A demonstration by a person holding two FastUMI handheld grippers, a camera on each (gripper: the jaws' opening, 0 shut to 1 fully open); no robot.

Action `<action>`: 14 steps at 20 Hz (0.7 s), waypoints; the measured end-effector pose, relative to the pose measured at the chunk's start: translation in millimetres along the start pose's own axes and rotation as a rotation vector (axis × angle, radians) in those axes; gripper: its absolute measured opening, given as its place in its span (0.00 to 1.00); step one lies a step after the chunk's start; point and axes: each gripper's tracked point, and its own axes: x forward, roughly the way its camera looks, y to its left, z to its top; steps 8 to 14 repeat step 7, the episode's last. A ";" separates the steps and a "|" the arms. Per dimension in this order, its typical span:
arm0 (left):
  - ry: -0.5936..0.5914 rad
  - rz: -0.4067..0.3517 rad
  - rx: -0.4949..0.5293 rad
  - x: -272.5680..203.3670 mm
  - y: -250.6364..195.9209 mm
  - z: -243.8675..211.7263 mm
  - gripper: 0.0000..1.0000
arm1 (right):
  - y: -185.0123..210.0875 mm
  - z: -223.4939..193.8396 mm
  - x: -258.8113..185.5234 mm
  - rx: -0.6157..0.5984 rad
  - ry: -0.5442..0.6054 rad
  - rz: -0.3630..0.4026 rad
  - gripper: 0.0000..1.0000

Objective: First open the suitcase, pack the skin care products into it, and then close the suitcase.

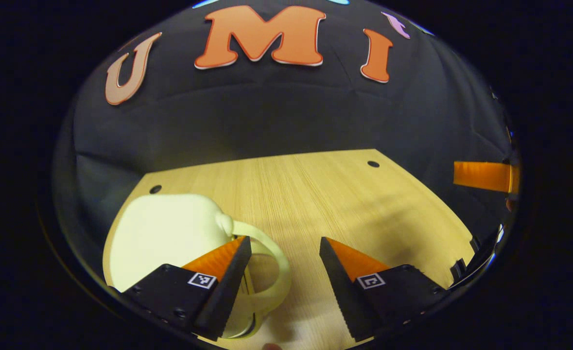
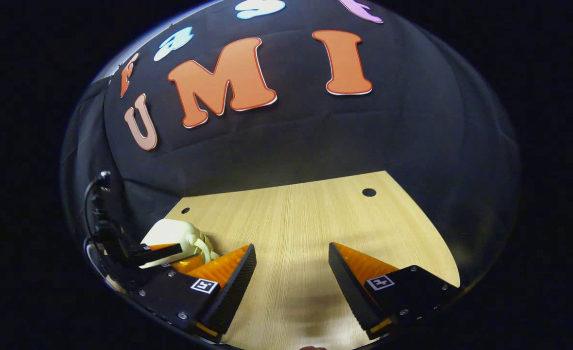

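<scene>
One cream suitcase [image 1: 164, 238] lies closed at the surface's [image 1: 315, 194] left edge, its looped handle [image 1: 271, 262] just beside the left gripper [image 1: 284, 272], jaws wide and empty. Right gripper [image 2: 291, 279] likewise gapes, well apart. Hooking the handle carelessly could drag the case off.

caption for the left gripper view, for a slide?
Open left gripper poised at the handle of a cream suitcase on a wooden table.

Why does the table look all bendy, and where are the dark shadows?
Left gripper view: the fisheye lens curves the table; a soft shadow falls at its right, and the cream suitcase is brightly lit. Right gripper view: same bending, with a shadow between the fingers.
</scene>
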 end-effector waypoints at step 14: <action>-0.276 0.136 -0.008 -80.3 50.6 91.2 0.90 | 22.5 49.8 -29.4 -0.071 -0.219 -0.039 0.95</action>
